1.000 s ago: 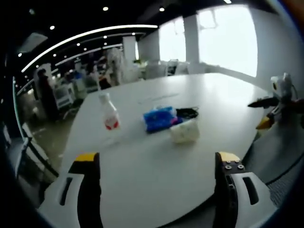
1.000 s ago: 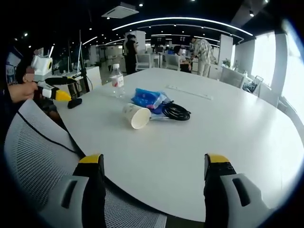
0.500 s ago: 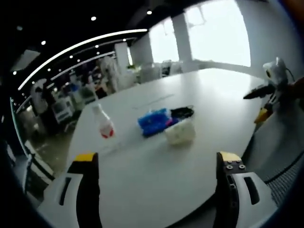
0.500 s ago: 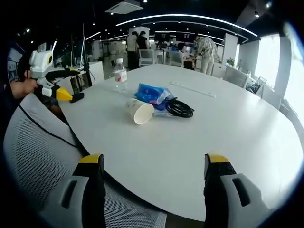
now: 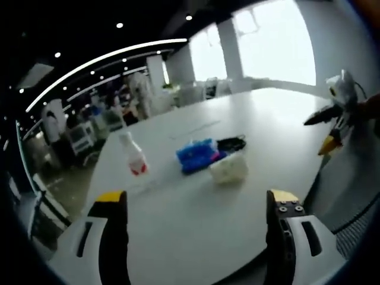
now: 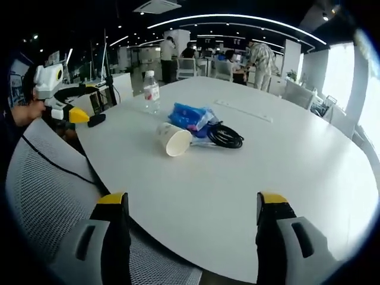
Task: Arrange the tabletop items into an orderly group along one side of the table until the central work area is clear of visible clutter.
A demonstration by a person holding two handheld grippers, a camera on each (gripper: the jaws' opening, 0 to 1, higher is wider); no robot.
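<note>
Nothing looks tidied yet: the cup lies tipped mid-desk, touching the blue pack and black cable, with the bottle upright nearby. Left tool and right tool both gape empty, well short of them.

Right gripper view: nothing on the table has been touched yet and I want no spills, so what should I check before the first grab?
1. Right gripper jaws open and empty: ok.
2. Left gripper jaws open and empty: ok.
3. White paper cup upright: not ok, it lies on its side, mouth toward the camera.
4. Clear plastic bottle with red label upright, apart from the pile: ok.
5. Coiled black cable free of the crumpled blue packet: not ok, they touch.
6. Bottle cap closed: cannot tell.
7. White round table edge free for grouping: ok.
</note>
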